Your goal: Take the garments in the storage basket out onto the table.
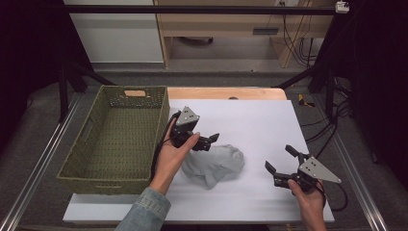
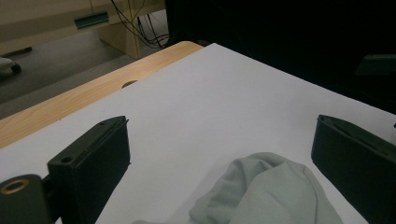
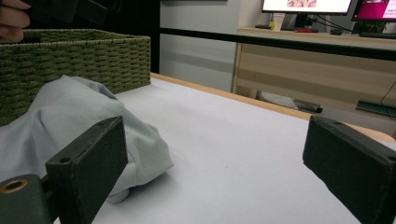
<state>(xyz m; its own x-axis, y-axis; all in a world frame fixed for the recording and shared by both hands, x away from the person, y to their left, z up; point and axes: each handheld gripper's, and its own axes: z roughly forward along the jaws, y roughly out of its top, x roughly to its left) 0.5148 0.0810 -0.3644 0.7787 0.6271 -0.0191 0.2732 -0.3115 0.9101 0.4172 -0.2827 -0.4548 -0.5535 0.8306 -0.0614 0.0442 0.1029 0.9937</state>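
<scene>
1. Lying crumpled on the white table sheet (image 1: 260, 120), the pale grey cloth (image 1: 214, 166) sits just right of the green woven rectangular basket (image 1: 115, 137).
2. Left gripper (image 1: 211, 140) hovers over the cloth's upper edge, jaws spread wide, grasping nothing.
3. Right gripper (image 1: 280, 159) sits apart to the cloth's right, jaws likewise spread, empty.

left gripper (image 2: 224, 158) jaws wide apart | grey cloth (image 2: 266, 196) between | white sheet (image 2: 210, 102) beneath

I see my left gripper (image 1: 211, 139) and right gripper (image 1: 279, 159): black blocky jaws, grey three-cornered plates with screws, black cables trailing. A denim sleeve (image 1: 144, 211) covers my left forearm.
</scene>
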